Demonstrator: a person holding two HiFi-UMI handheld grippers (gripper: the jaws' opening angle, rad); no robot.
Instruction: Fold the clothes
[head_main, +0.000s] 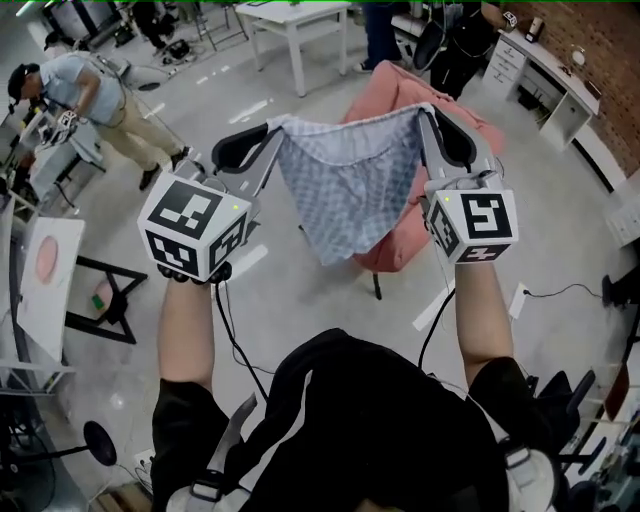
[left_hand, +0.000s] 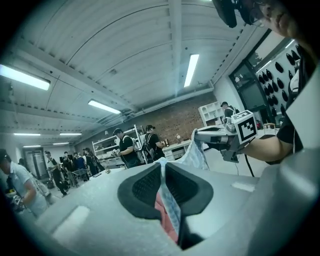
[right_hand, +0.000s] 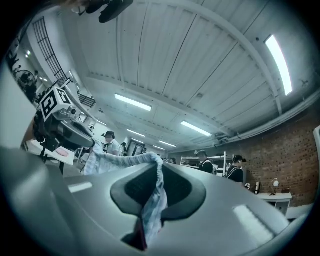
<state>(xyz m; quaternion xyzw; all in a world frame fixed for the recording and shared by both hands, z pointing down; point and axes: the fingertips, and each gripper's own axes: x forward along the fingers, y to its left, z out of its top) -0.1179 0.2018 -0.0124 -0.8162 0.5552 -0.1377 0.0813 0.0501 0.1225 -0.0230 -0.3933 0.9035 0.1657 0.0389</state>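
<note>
Below us a pink-draped seat (head_main: 395, 250) stood on the open floor (head_main: 300, 300). It carried none of the work. The checked blue-and-white garment (head_main: 345, 195) hung in the air in front of it, and we could not tell whether its lowest point touched the seat.

The garment's top edge was its long axis. It ran from side to side, stretched nearly level between our two grippers, and the rest sagged to a point below the middle. The left gripper (head_main: 283, 127) was clamped on the left corner of that edge and the right gripper (head_main: 425, 112) on the right corner. In each gripper view the cloth was pinched flat between closed pads.

Both ends were equally in hand, so neither arm was nearer. We judged that the next move would either bring one corner across to the other or first lay the garment down on the seat.
</note>
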